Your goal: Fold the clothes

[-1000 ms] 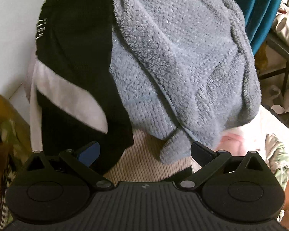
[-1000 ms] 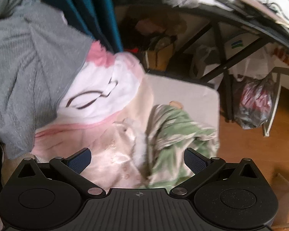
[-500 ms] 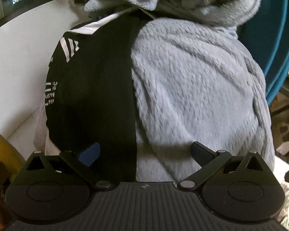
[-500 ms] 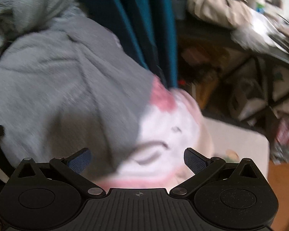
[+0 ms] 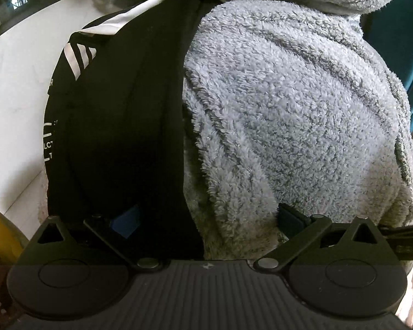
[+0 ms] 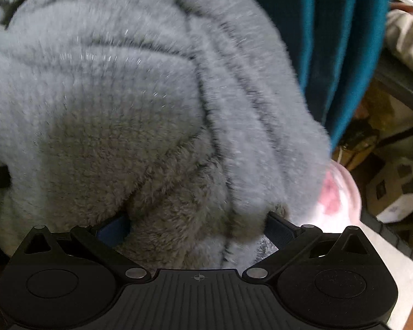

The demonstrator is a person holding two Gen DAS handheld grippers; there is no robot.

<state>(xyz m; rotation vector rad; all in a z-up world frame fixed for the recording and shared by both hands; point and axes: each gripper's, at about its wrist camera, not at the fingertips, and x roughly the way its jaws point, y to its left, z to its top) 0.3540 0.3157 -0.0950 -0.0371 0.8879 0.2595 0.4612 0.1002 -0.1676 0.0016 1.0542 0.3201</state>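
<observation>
Both claws spread wide: grey fleece (image 6: 140, 104) bulges between right gripper (image 6: 197, 227) fingers; left gripper (image 5: 206, 220) straddles fleece and black garment (image 5: 124, 126).

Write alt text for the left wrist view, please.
A fluffy grey fleece garment fills the view beside a black garment with white stripes. The open left gripper presses into both.
</observation>
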